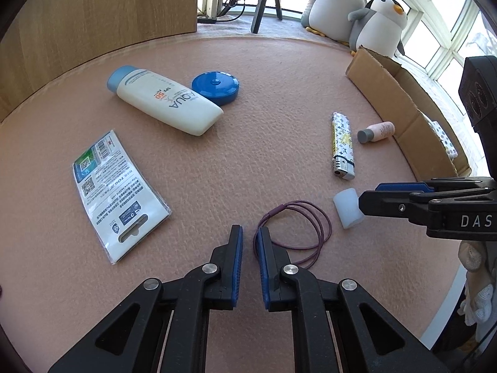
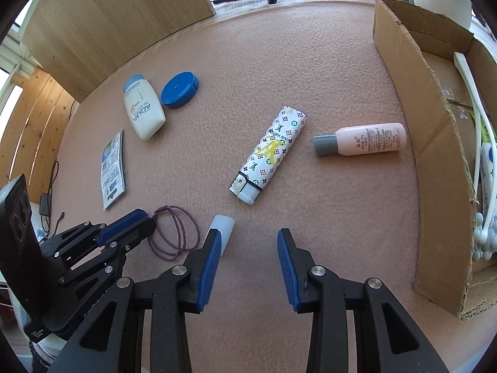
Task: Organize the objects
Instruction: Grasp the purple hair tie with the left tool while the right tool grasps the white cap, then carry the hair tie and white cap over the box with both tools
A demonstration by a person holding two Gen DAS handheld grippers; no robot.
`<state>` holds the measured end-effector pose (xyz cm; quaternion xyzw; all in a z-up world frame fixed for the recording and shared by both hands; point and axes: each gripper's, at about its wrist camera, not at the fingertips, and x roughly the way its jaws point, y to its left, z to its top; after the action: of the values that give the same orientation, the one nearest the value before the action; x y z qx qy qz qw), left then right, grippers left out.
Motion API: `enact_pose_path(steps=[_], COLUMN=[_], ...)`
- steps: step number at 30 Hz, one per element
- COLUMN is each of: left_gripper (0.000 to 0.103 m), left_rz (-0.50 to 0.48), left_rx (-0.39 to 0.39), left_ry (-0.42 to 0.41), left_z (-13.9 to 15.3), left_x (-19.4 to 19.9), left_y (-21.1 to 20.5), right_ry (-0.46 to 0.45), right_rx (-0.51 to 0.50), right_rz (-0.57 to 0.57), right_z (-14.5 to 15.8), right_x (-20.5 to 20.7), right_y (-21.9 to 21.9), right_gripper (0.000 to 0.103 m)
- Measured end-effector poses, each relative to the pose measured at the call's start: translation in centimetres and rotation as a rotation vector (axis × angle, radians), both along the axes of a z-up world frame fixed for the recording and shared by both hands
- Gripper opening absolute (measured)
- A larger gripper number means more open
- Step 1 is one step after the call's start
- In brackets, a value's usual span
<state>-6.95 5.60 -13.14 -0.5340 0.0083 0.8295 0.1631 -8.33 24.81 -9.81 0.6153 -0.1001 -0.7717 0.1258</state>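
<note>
Left tool: jaws nearly together with a narrow gap, nothing between the pads; its right finger lies across the edge of the purple hair tie, which rests flat on the counter.
Right tool: jaws spread wide, released, empty; low over the counter.
White cap: lying on its side, touching the outer side of the right tool's left finger, not between the jaws; just beside the hair tie.
Lighter: white with a printed pattern, flat on the counter ahead of the right tool, metal end nearest the tool.
Pink bottle: small, grey cap, on its side between the lighter and the cardboard box, close to the box wall.
Box contents: a white long-handled item and other white packaging, partly hidden.
Sunscreen bottle: cream with a blue cap, on its side at the far left of the counter.
Blue round case: just behind the sunscreen bottle, touching or nearly so.
Flat packet: printed, lying left of the left tool, well apart from the rest.
Background: 2 plush penguins beyond the counter, by the window.
</note>
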Motion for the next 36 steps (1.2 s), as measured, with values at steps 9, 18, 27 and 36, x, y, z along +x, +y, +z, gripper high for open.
enact_pose_path(steps=[9, 18, 27, 36], left_gripper=[0.011, 0.012, 0.002, 0.002], left_rz=[0.021, -0.041, -0.042, 0.005], left_rx=[-0.001, -0.046, -0.036, 0.03], left_ry=[0.021, 0.002, 0.0, 0.019], left_z=[1.4, 0.2, 0.2, 1.9], left_x=[0.7, -0.5, -0.6, -0.1], left_y=[-0.6, 1.5, 1.5, 0.4], right_ry=[0.006, 0.01, 0.067, 0.12], right_rx=[-0.03, 0.036, 0.107, 0.075], right_rz=[-0.004, 0.076, 0.146, 0.121], right_z=[0.3, -0.7, -0.6, 1.1], right_x=[0.1, 0.3, 0.9, 1.8], right_y=[0.2, -2.0, -3.4, -2.3], right_gripper=[0.036, 0.036, 0.016, 0.012])
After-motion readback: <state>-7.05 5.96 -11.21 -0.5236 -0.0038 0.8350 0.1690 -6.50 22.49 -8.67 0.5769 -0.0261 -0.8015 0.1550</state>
